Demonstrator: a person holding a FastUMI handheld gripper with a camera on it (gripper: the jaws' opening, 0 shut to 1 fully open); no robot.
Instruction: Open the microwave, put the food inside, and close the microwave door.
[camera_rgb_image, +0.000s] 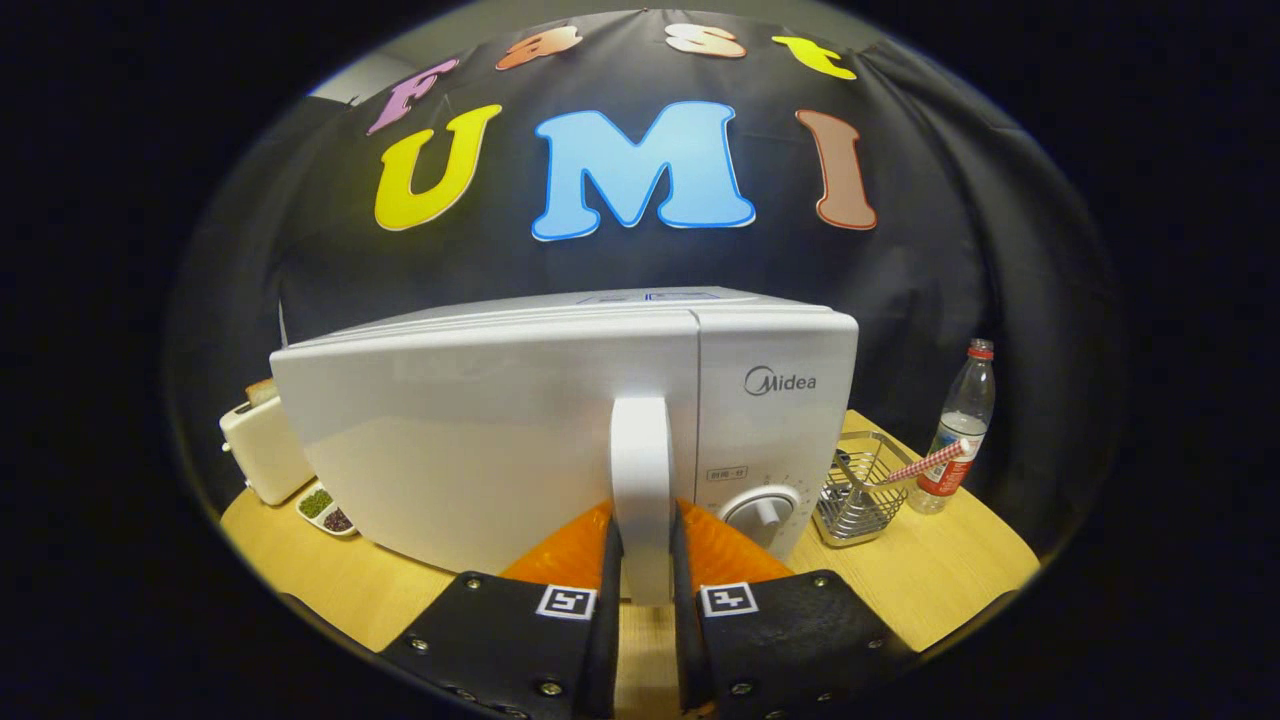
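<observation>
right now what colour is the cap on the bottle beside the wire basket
Red, seen in the gripper view: the bottle stands by the wire basket, while the gripper grips the microwave handle.

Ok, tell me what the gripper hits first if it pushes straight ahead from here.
The gripper is shut on the microwave's door handle, so straight on presses the handle into the microwave door just behind it, though depth is hard to judge.

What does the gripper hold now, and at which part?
The gripper holds the microwave by its door handle: both fingers press on the handle's lower part, one on each side.
</observation>
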